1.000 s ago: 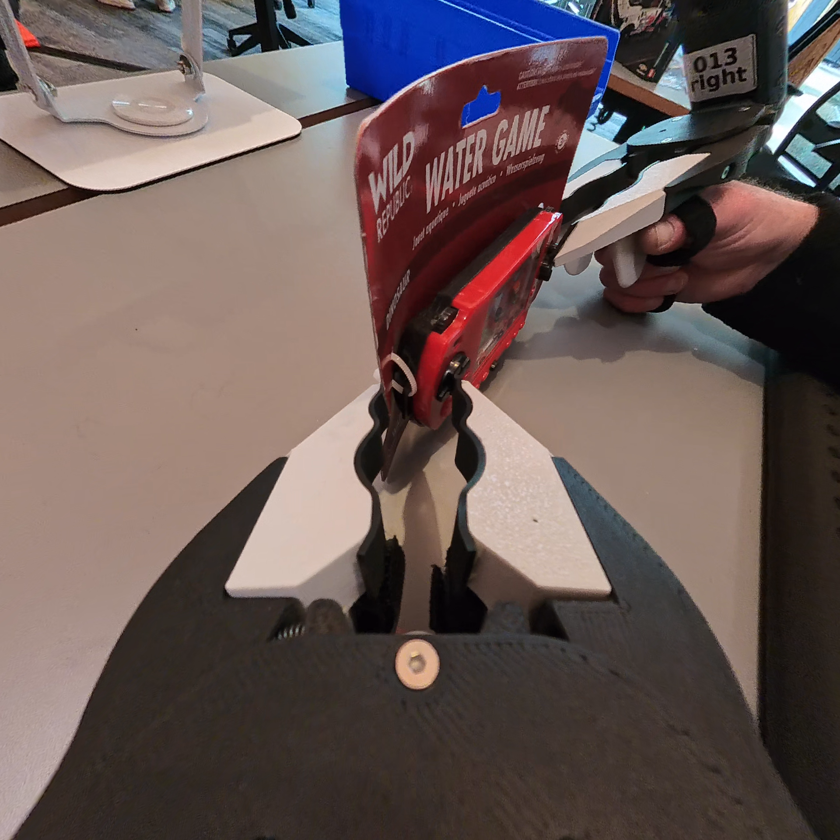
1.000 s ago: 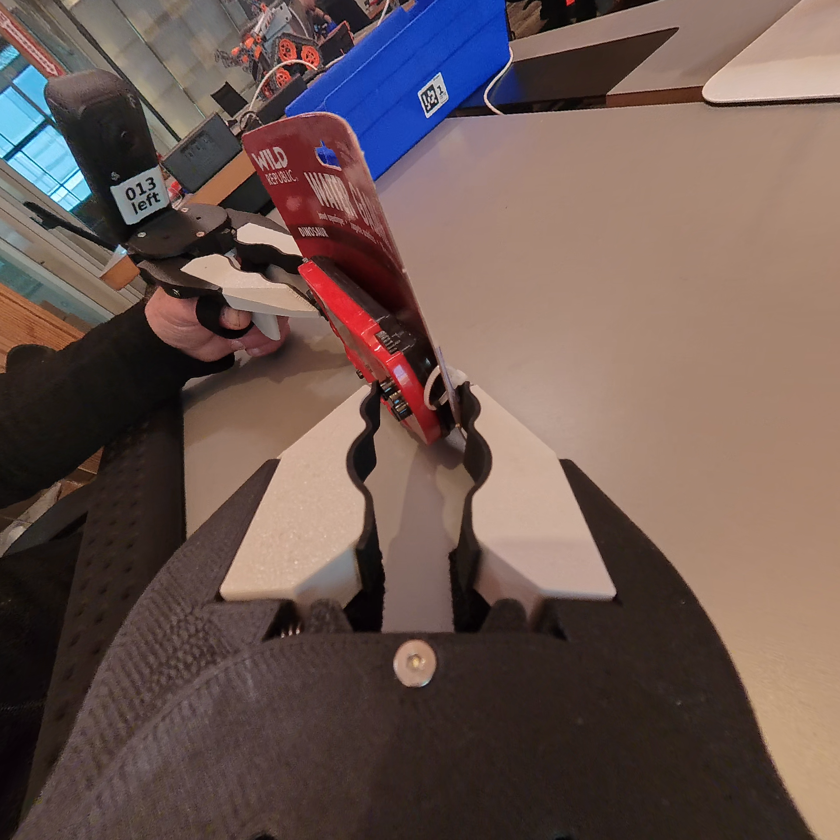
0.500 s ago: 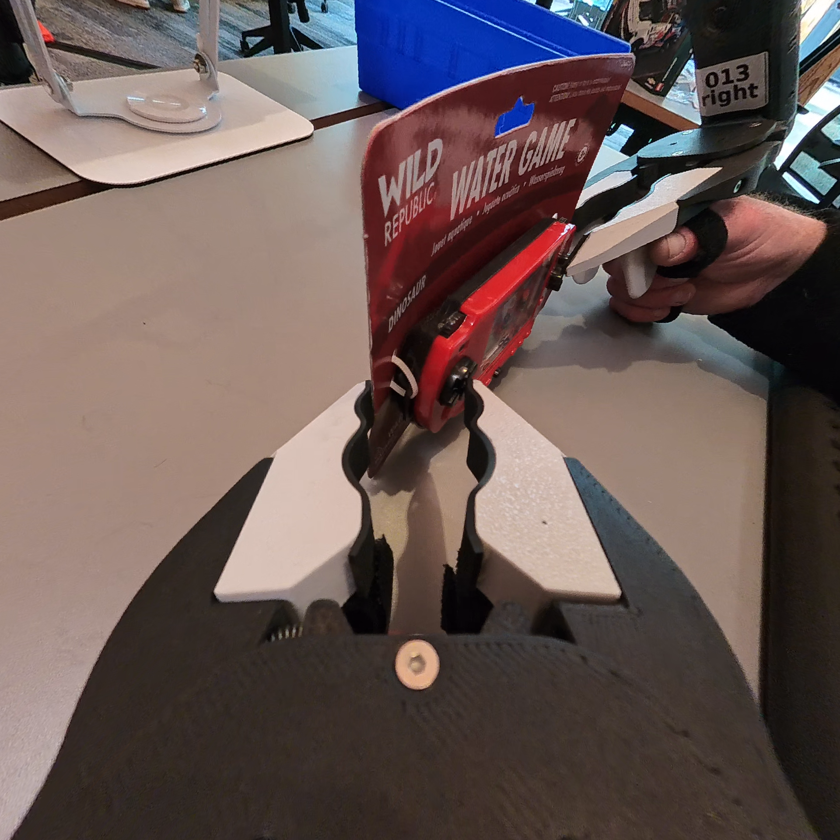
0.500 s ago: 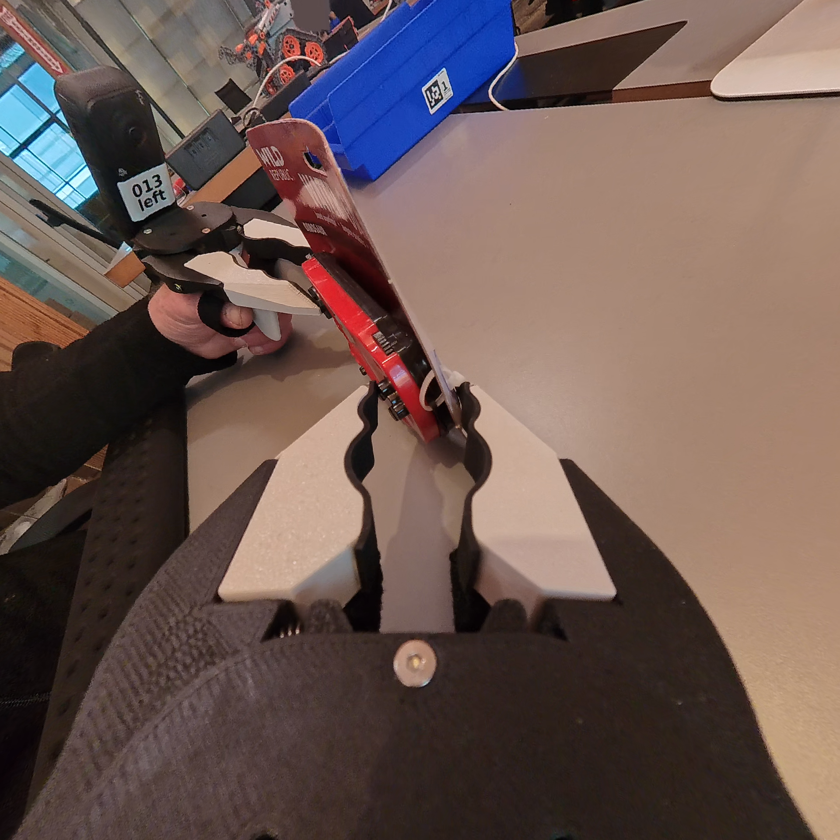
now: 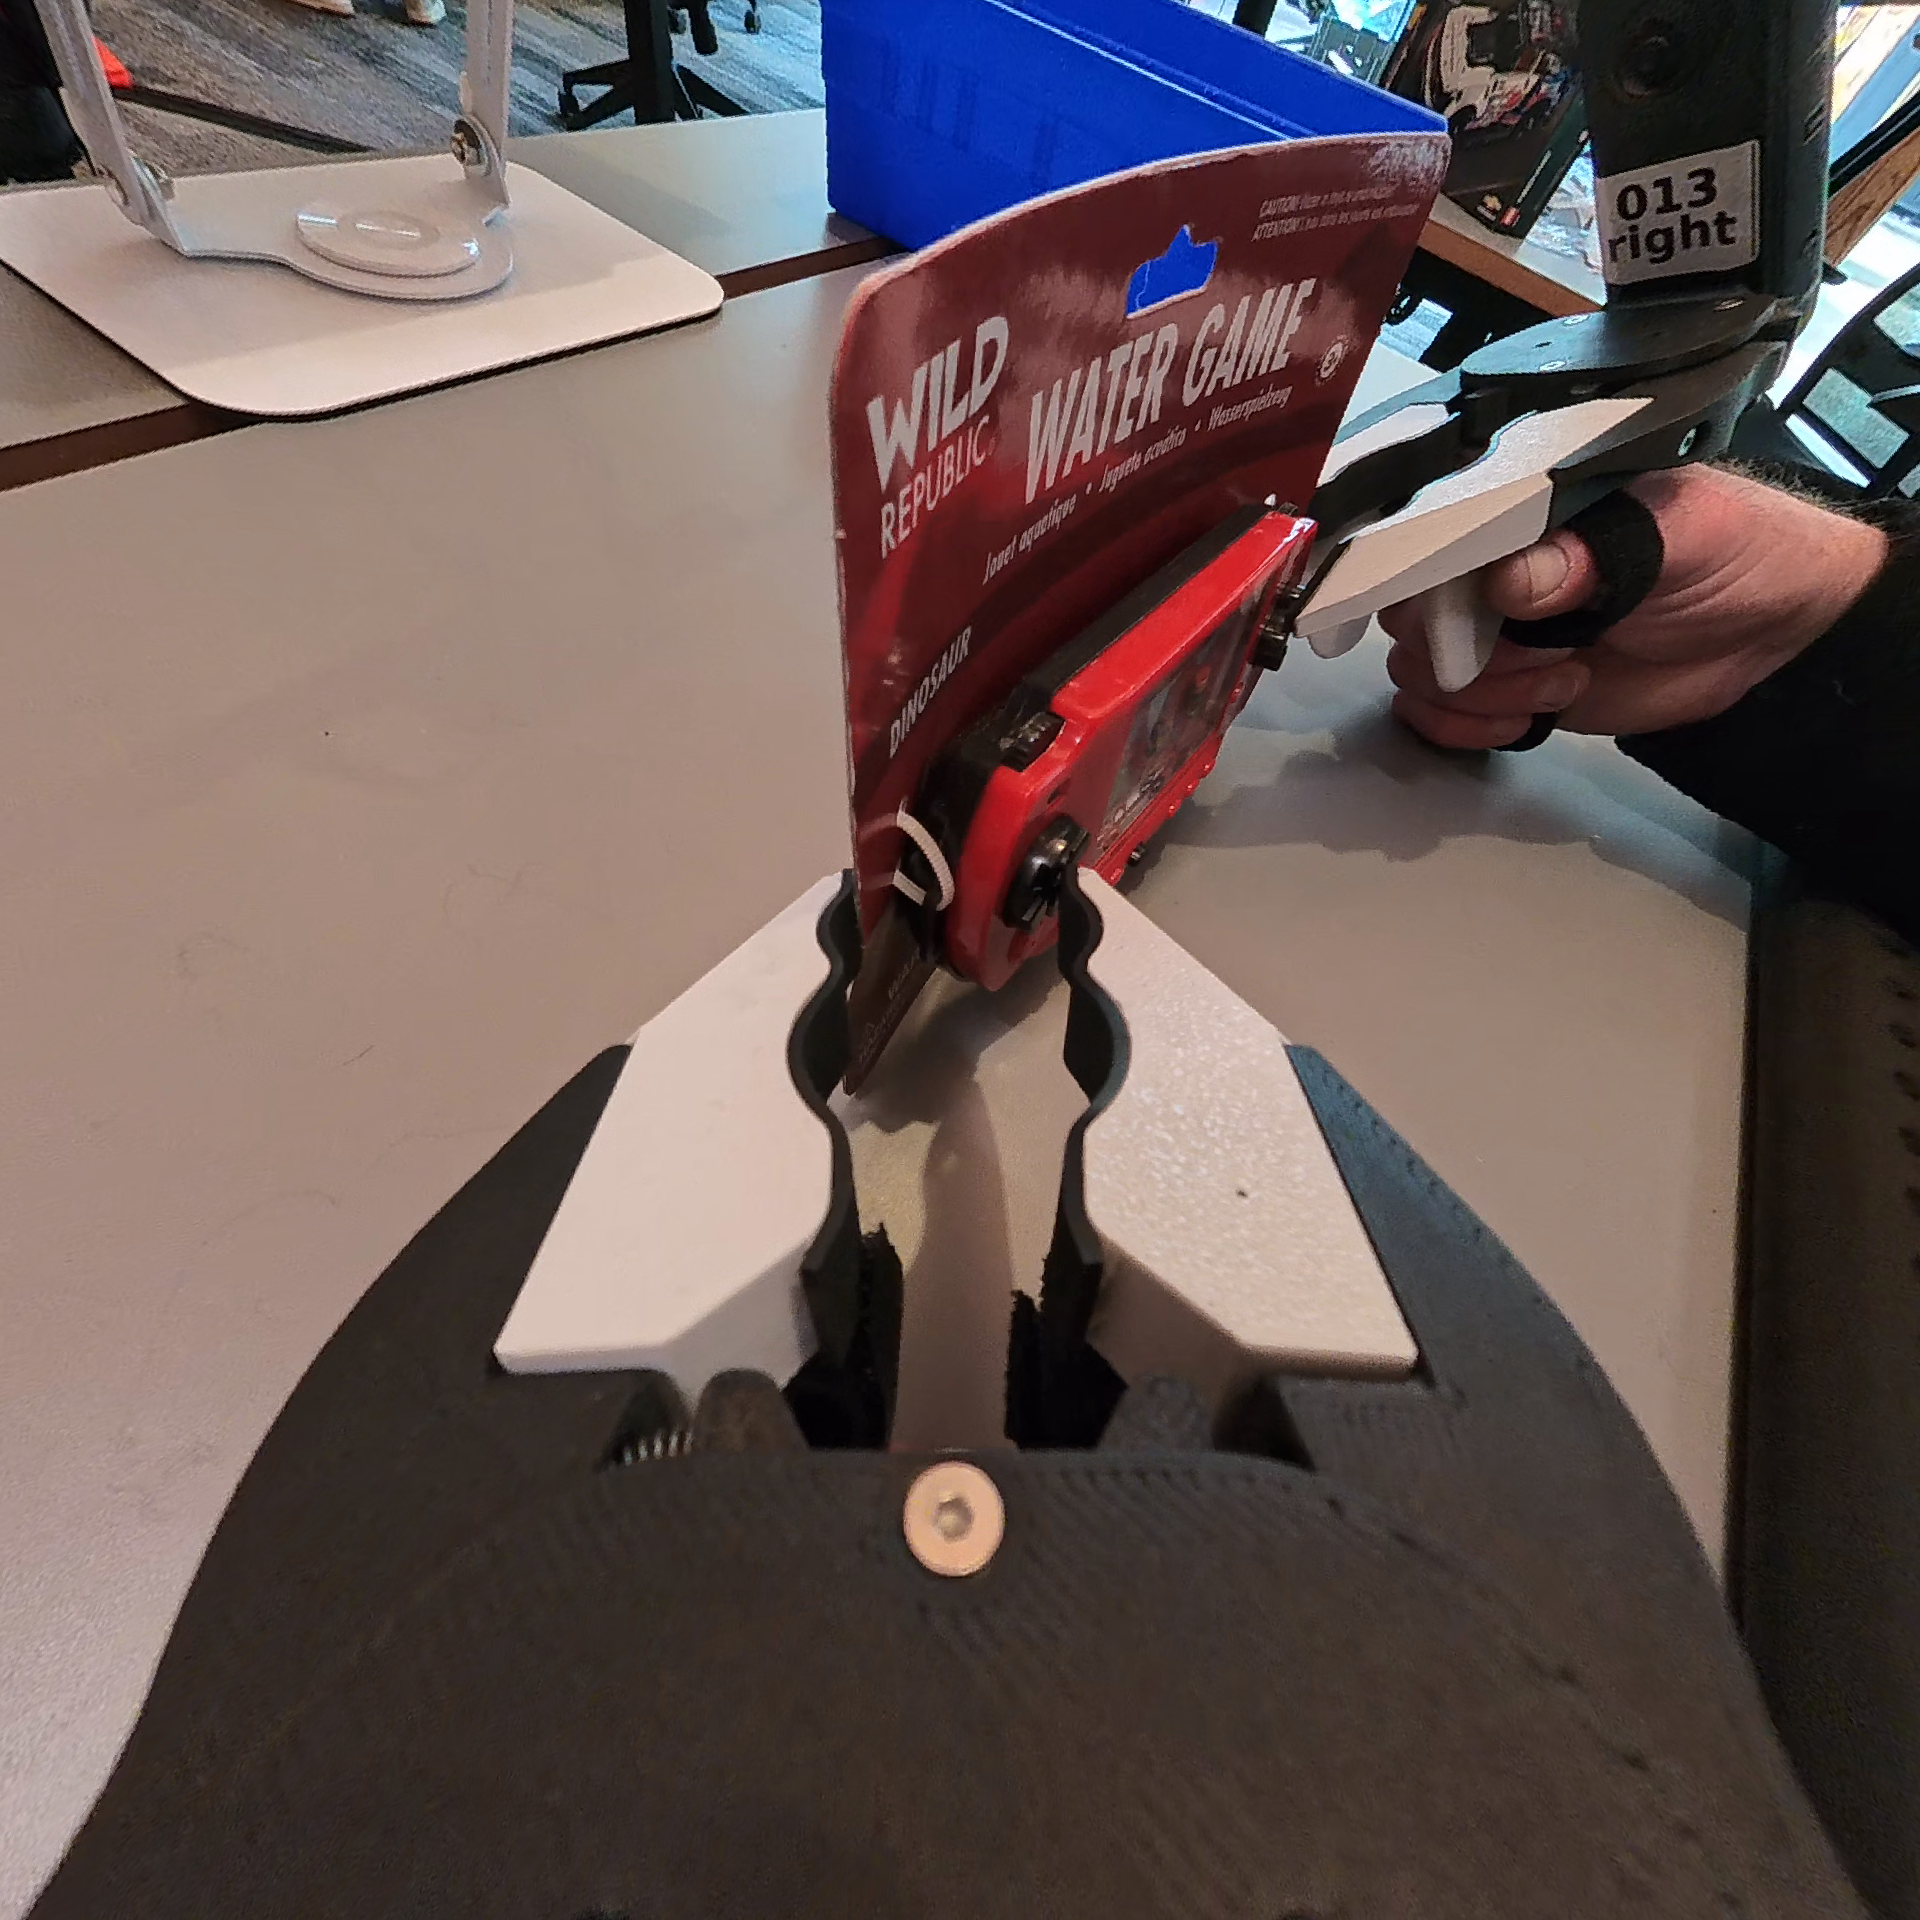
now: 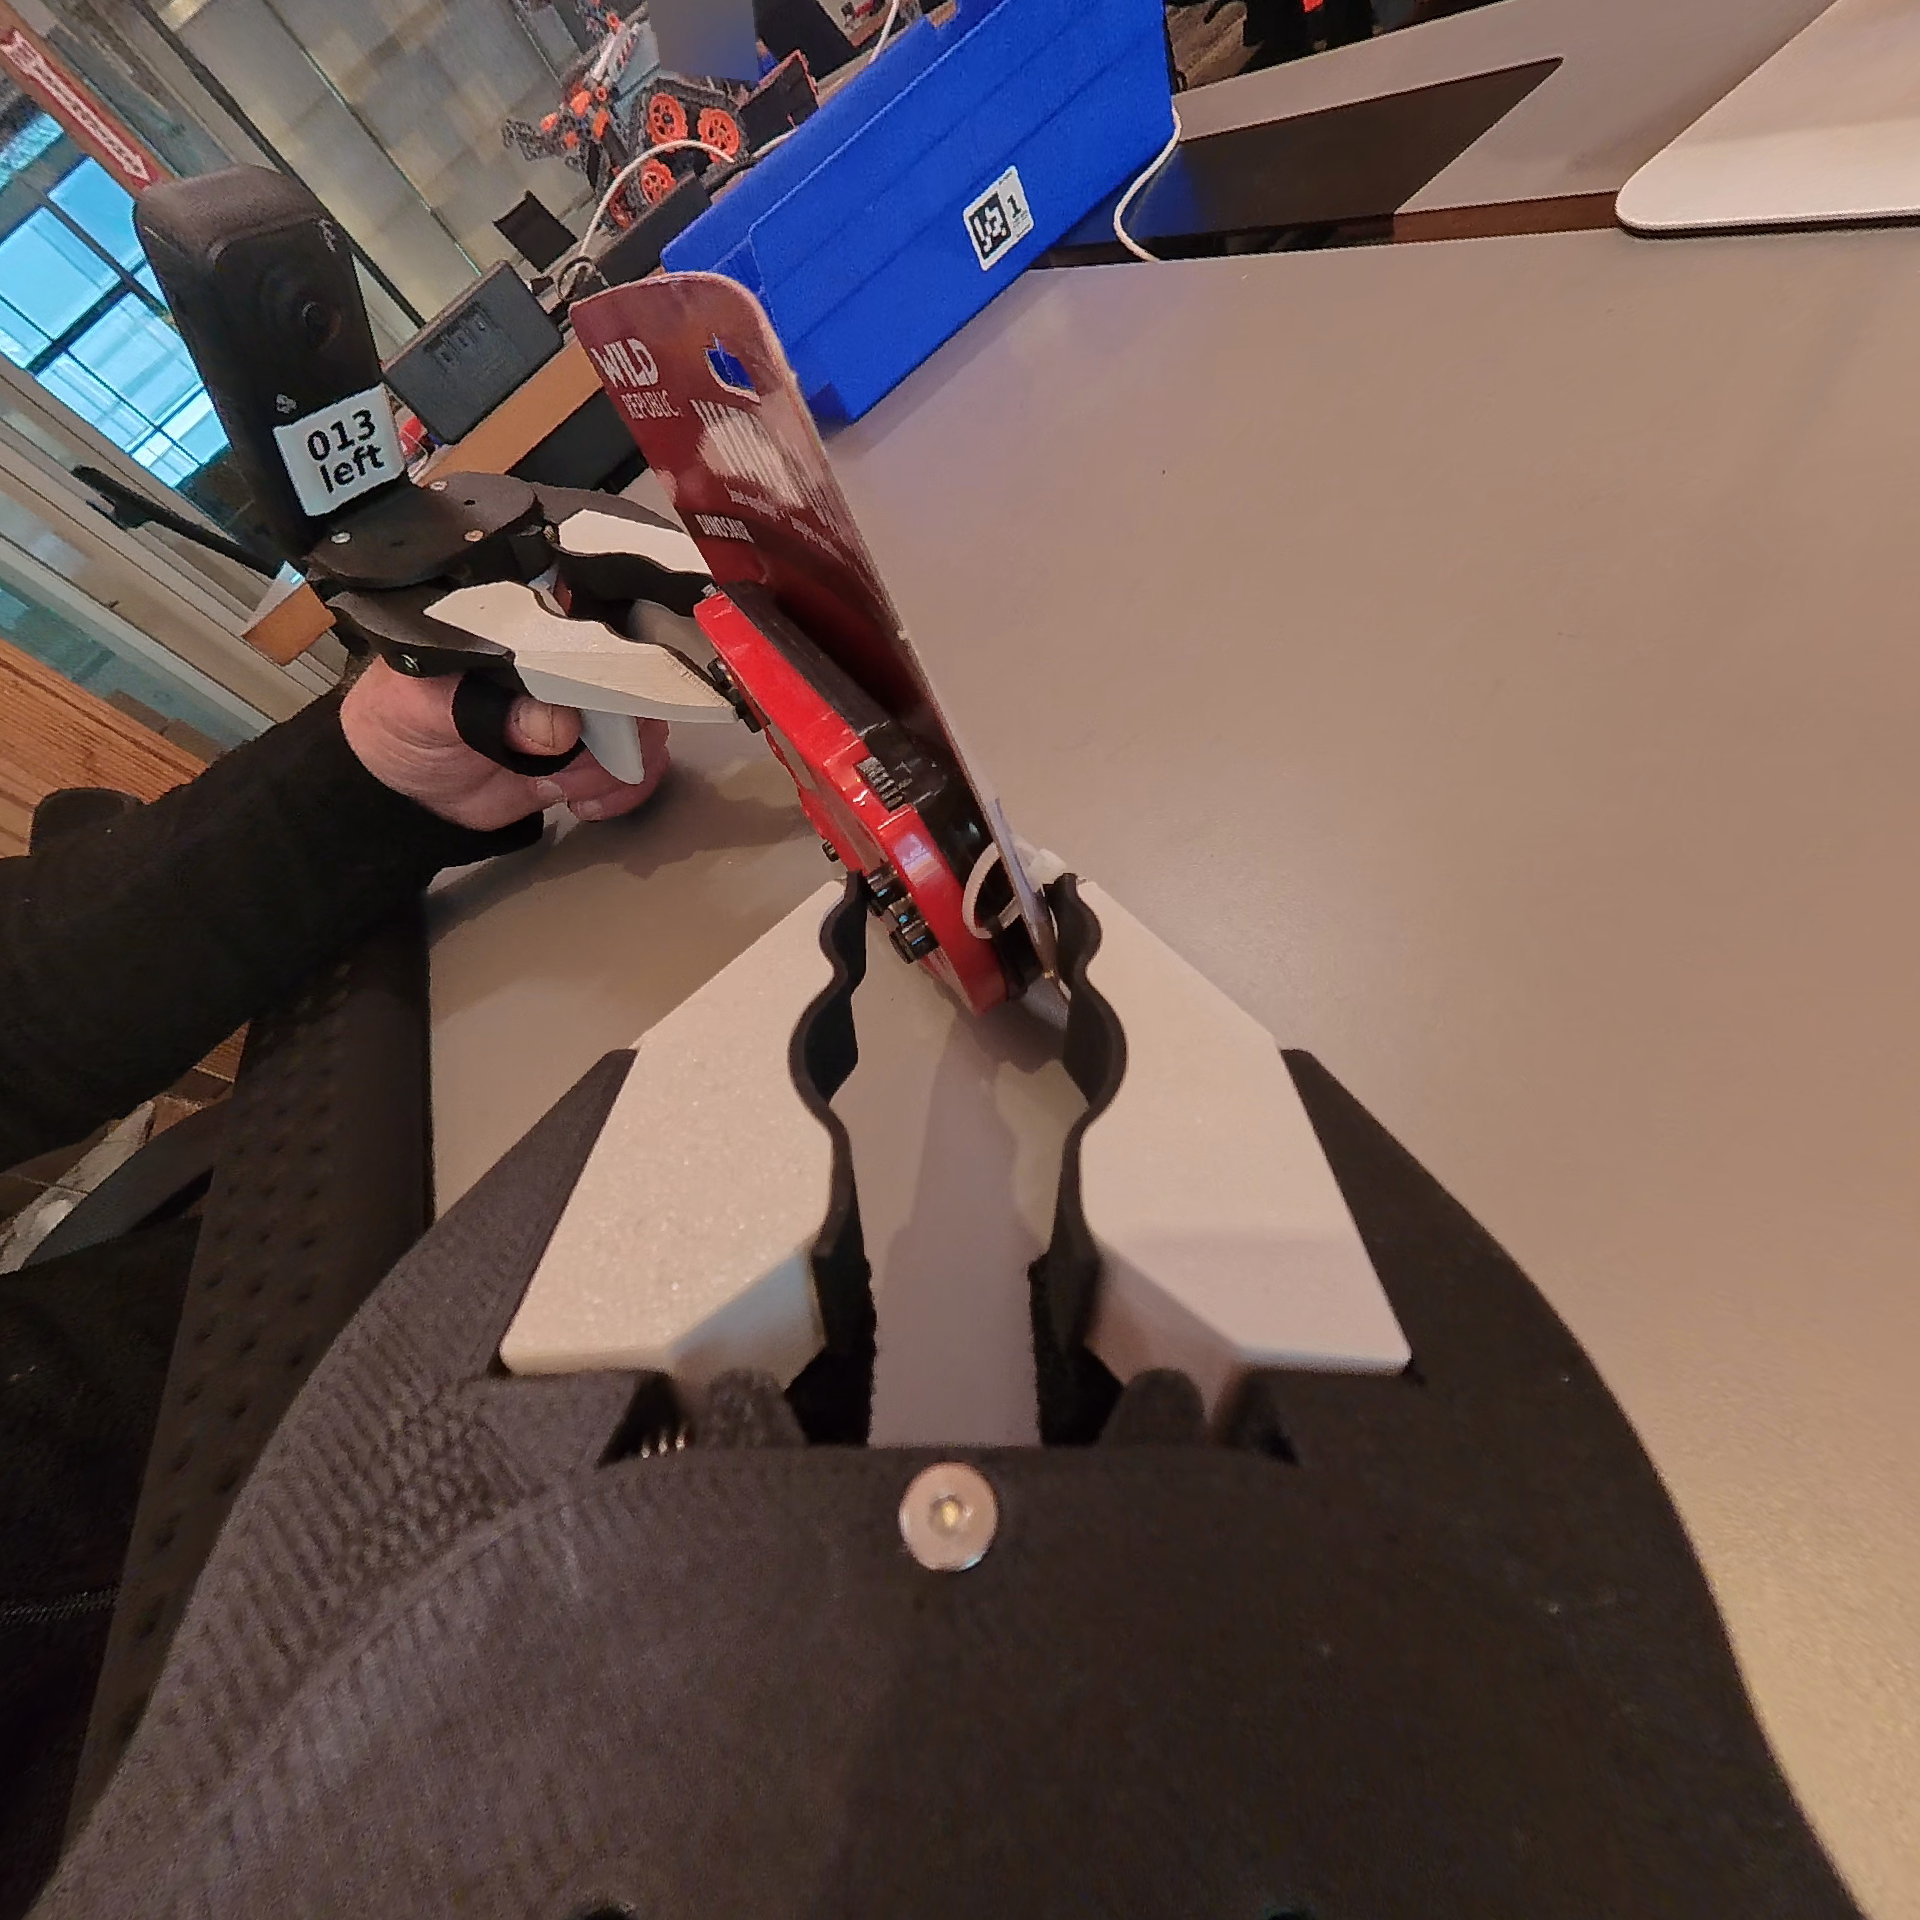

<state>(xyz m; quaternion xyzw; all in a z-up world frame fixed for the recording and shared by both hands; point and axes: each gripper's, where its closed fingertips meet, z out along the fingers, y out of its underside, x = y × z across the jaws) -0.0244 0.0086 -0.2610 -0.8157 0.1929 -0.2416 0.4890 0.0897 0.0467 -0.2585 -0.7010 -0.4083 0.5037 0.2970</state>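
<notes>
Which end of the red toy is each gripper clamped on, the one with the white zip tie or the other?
Both ends of the red toy carry a white zip tie, so that cannot separate them. The left gripper clamps the end near its camera, the right gripper the opposite one.

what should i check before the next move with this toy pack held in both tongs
1. Left tongs closed on one end of the red toy pack: ok.
2. Right tongs closed on the other end: ok.
3. Pack's lower edge resting on the grey table or just above it: cannot tell.
4. Backing card upright, not bent: ok.
5. Blue bin well apart from the pack: ok.
</notes>
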